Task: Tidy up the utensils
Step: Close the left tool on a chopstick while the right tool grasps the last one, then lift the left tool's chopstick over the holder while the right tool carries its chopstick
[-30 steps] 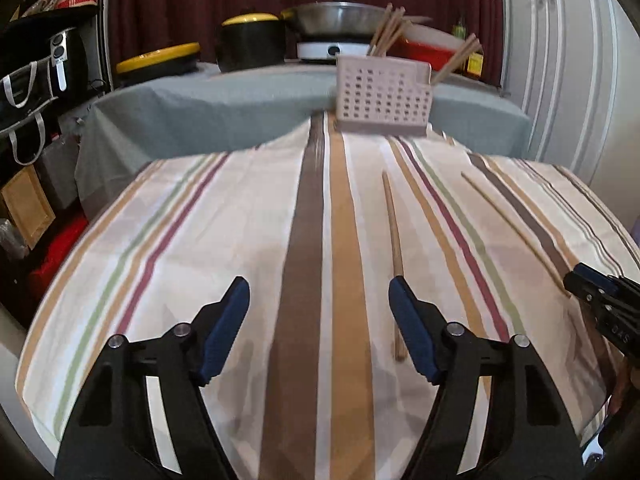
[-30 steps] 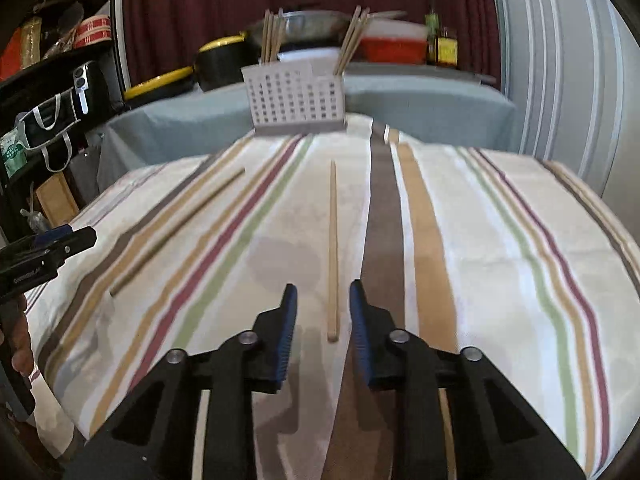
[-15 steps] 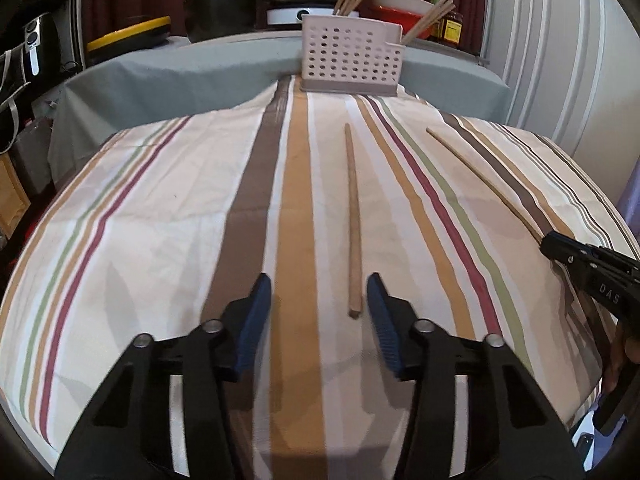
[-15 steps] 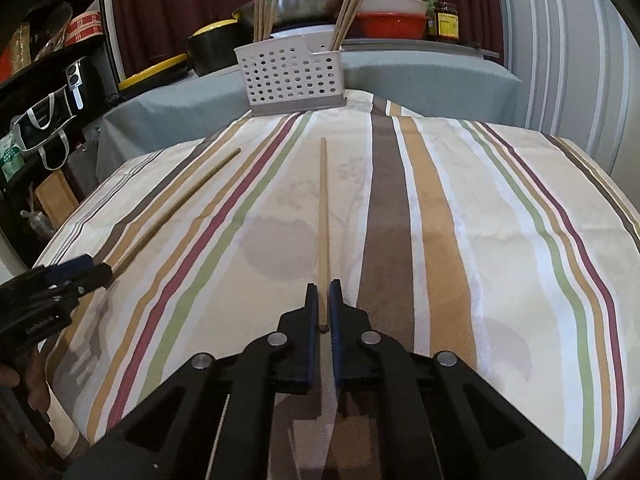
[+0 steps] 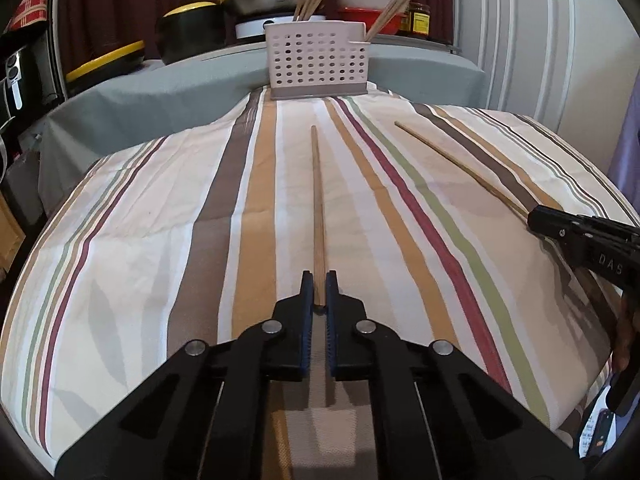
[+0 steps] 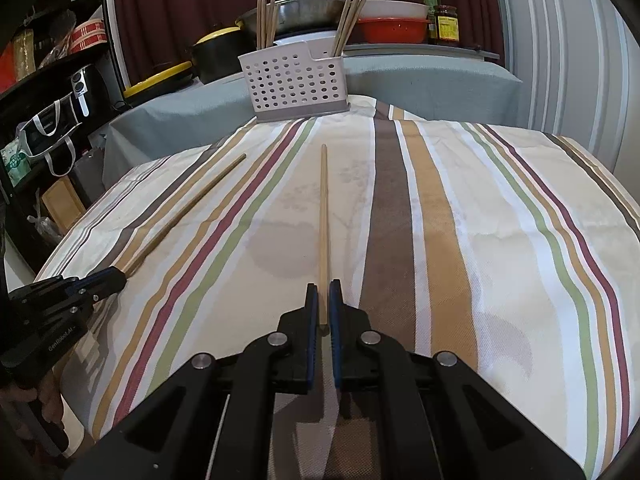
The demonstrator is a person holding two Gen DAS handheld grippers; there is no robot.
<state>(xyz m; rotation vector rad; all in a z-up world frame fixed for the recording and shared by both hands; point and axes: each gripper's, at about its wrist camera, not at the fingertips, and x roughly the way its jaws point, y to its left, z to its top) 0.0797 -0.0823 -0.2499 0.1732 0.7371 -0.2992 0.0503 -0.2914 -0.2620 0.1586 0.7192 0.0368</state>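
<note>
Where the frames' lower centres show fingers:
Left gripper (image 5: 319,290): just closed, pinching darker chopstick (image 5: 318,200).
Right gripper (image 6: 323,306): clamped on paler chopstick (image 6: 323,220).

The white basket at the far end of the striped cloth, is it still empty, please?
No, the basket already holds chopsticks standing upright in two separate bunches.

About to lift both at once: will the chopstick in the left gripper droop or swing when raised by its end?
Probably no droop: the chopstick looks like thin, stiff wood. Clamped at its near end by the left gripper, its far tip may dip or pivot. It likely weighs little.
</note>
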